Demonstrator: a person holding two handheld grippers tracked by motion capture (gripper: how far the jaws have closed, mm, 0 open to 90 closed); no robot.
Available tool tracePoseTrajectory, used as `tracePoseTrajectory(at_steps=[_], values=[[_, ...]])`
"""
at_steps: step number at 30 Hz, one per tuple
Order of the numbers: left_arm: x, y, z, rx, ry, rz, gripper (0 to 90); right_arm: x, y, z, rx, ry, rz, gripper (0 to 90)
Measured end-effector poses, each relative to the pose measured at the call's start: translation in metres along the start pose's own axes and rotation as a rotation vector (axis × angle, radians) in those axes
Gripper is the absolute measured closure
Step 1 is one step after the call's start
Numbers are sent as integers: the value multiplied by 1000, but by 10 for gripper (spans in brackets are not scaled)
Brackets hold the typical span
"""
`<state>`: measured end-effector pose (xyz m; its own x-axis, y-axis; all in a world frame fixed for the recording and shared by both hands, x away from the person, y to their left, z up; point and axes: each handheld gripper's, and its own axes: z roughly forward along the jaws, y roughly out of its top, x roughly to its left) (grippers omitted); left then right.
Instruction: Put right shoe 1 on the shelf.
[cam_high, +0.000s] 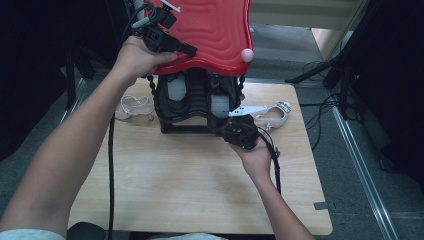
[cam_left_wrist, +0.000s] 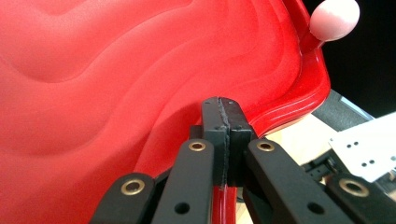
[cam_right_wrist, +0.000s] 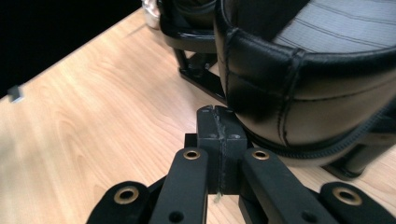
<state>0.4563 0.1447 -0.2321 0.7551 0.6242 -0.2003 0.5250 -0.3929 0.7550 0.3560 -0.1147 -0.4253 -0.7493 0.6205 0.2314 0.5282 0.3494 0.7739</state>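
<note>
A red wavy lid (cam_high: 210, 30) is tilted up over a black rack (cam_high: 170, 120) that holds dark shoes. My left gripper (cam_high: 190, 49) is shut on the lid's left rim, and in the left gripper view the red edge (cam_left_wrist: 219, 205) runs between the closed jaws of that gripper (cam_left_wrist: 222, 103). A pink knob (cam_high: 247, 54) sits on the lid's right edge. My right gripper (cam_high: 235, 131) is low at the rack's front right corner. It (cam_right_wrist: 217, 112) is shut with nothing in it, right beside a black leather shoe (cam_right_wrist: 303, 84).
A white sandal (cam_high: 134, 106) lies on the wooden table (cam_high: 200, 185) left of the rack, and a pale flat shoe (cam_high: 274, 116) lies to its right. Cables trail from both grippers across the table. Dark stands and cables are on the floor at the right.
</note>
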Motion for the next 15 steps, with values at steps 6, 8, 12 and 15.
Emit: tracePoseTrajectory(at_steps=[6, 8, 12, 15], values=[[-1, 0, 0, 1, 8, 14, 900, -1, 6, 5, 9, 13, 7, 900], [-2, 0, 0, 1, 13, 20, 900, -2, 8, 6, 12, 8, 10, 900], [-1, 0, 0, 0, 7, 13, 900, -4, 17, 9, 15, -12, 10, 900], [0, -1, 0, -3, 4, 10, 900, -11, 26, 13, -3, -25, 46, 900]])
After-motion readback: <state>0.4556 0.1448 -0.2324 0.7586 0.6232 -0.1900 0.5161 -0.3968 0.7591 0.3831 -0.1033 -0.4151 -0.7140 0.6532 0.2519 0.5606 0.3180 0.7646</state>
